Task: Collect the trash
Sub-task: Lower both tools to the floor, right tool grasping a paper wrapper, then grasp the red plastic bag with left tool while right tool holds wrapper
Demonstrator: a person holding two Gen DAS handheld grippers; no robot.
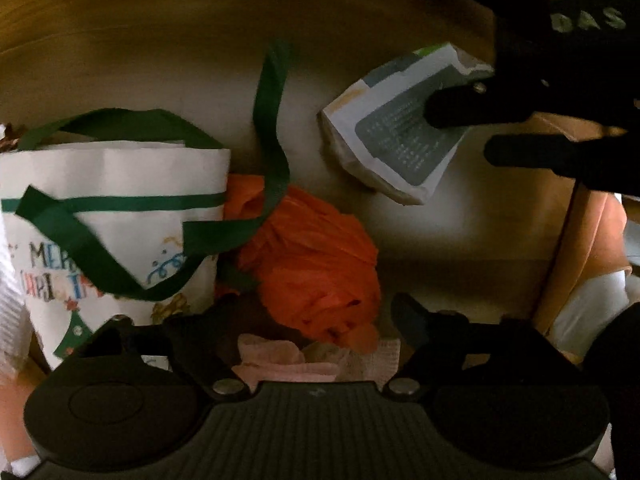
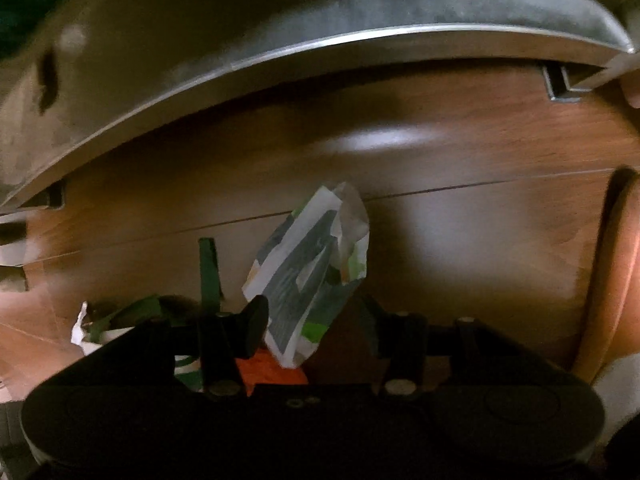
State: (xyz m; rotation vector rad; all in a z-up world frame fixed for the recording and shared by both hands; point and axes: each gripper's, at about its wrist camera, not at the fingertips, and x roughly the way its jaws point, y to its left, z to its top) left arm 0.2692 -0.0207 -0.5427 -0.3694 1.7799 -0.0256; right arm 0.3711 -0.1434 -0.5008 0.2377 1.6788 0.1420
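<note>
A white tote bag (image 1: 120,216) with green straps and Christmas lettering stands at the left in the left wrist view. Orange crumpled plastic (image 1: 316,264) lies beside it. My right gripper (image 1: 460,128) comes in from the upper right and is shut on a white and grey paper packet (image 1: 396,136), held above the floor. The right wrist view shows the same packet (image 2: 308,276) between my right gripper's fingers (image 2: 308,320), with the green strap (image 2: 210,272) and orange plastic (image 2: 268,372) below. My left gripper (image 1: 264,320) is open and empty, just above the orange plastic.
Pink and white crumpled tissue (image 1: 288,360) lies below the left gripper. A wooden floor (image 2: 440,160) runs under a metal furniture frame (image 2: 320,44). A round orange-brown object (image 2: 624,264) stands at the right edge.
</note>
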